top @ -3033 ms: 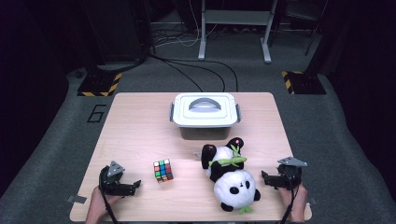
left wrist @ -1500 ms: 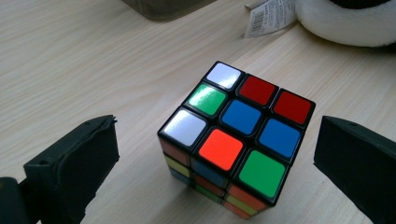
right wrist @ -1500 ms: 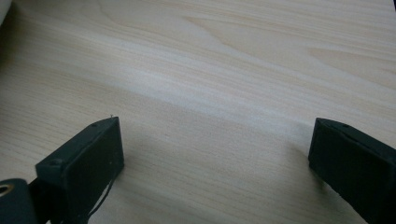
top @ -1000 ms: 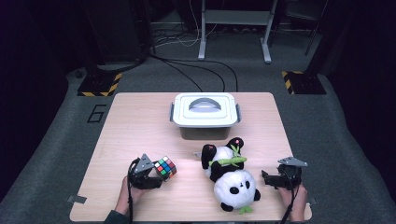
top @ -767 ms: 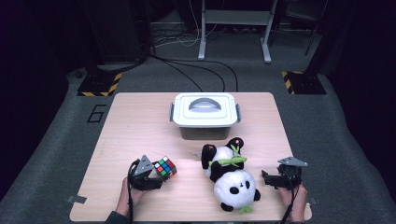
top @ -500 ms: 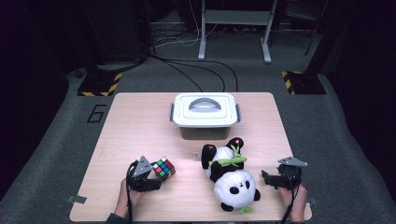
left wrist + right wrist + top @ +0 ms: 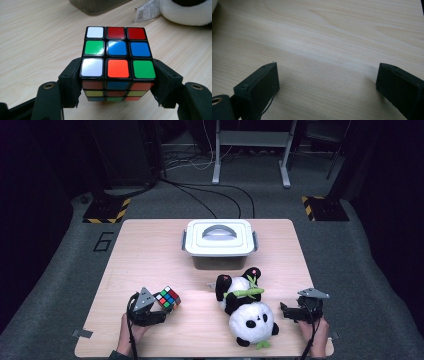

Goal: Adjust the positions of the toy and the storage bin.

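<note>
Pale wood grain covers the worktop, a square slab standing on grey carpet in a dim room. A black "6" is marked on the floor by its far-left corner, and yellow-and-black hazard-striped pads lie on the carpet beyond both far corners. Dark cables trail across the floor toward a grey metal frame at the back.

Near the worktop's far edge sits a lidded grey storage box with a handle on top. A plush panda lies near the front edge, right of centre, with a green bamboo sprig across its body.

At front left, the left claw is clamped on a Rubik's cube; in the left gripper view its two black jaws press against the cube's opposite sides, low down, with the cube resting on the wood. At front right, the right claw rests just beside the panda, its jaws spread wide over bare wood and holding nothing.
</note>
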The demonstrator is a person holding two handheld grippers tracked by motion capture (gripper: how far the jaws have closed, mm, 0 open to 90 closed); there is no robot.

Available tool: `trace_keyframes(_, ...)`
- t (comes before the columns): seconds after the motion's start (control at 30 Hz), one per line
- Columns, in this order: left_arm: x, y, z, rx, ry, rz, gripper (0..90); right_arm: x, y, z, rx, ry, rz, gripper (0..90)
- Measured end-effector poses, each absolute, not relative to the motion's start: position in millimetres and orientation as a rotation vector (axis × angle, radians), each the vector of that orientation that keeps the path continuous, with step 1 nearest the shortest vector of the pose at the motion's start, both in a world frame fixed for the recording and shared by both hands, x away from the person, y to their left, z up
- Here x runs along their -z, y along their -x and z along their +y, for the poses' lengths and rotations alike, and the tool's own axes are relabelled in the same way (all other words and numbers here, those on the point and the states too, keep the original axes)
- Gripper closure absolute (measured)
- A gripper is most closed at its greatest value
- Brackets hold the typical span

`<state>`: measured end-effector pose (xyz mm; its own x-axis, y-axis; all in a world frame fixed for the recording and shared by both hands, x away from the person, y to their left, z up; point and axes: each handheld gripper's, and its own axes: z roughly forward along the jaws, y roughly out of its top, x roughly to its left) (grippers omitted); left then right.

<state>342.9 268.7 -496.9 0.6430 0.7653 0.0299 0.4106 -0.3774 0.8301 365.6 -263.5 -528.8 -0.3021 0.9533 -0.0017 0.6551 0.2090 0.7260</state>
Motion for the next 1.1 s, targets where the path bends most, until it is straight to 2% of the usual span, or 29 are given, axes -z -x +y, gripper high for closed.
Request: trace_keyframes(1.1,486,-352,312,-0.621,-1.926,1.060,34.1,529,-365,-263,-0.875,-1.494,2.031,4.2)
